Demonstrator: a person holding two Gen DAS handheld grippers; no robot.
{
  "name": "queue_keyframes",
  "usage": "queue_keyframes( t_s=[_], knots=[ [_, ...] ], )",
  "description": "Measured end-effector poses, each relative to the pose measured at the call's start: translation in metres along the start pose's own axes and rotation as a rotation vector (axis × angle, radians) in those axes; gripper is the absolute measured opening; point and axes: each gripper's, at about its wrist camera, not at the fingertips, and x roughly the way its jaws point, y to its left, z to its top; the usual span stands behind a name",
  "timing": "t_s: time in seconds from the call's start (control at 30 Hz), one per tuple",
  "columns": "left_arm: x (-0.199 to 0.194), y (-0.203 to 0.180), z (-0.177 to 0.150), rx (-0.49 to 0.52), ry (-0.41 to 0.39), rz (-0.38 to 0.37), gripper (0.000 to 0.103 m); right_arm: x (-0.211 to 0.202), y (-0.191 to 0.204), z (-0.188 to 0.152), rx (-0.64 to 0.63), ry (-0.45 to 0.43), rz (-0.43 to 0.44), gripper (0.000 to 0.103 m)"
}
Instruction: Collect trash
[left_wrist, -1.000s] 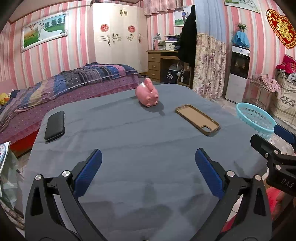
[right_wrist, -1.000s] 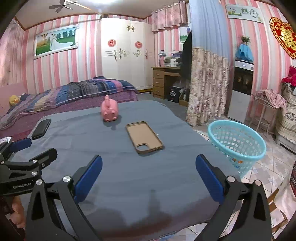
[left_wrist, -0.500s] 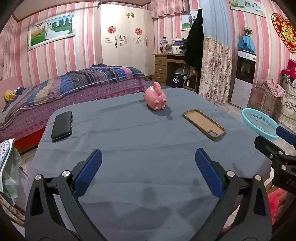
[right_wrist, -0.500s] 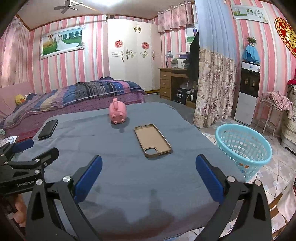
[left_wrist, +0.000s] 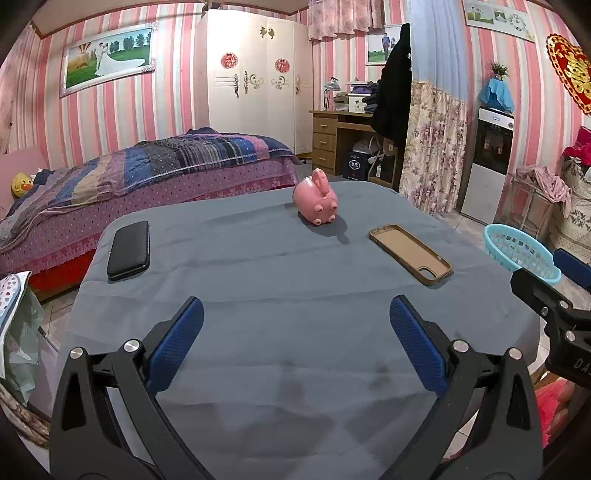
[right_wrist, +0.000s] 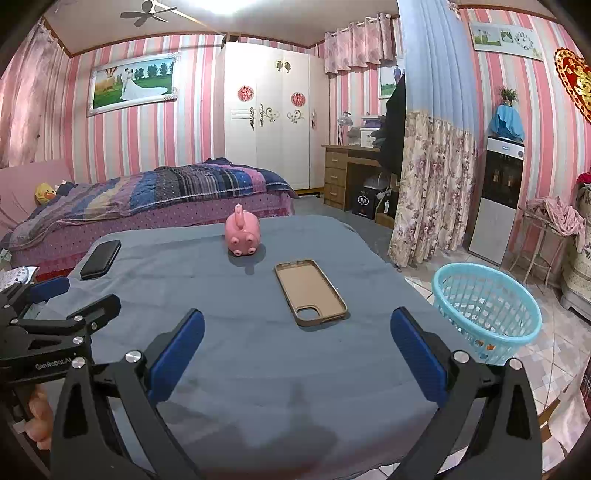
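Both views pulled back from the smooth pink piggy bank (left_wrist: 316, 202).

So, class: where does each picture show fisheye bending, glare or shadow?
Left wrist view: walls bow outward, corners go black, the pink pig toy casts a soft shadow towards the camera. Right wrist view: ceiling light glares white, the blue basket looks stretched.

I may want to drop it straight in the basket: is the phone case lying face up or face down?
Face up: the phone case shows its tan inner lining and raised rim, lying flat on the table.

Home bedroom (bed (left_wrist: 155, 166), wardrobe (left_wrist: 255, 77), desk (left_wrist: 340, 140))
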Motion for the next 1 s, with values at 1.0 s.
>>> queue_keyframes(
  t_s=[1.0],
  knots=[
    [-0.0026,0.0,-0.0005,0.01,-0.02,0.007,0.097,-0.0013,-0.0022,0.0017,0.005,0.003,-0.009,0.099]
  ],
)
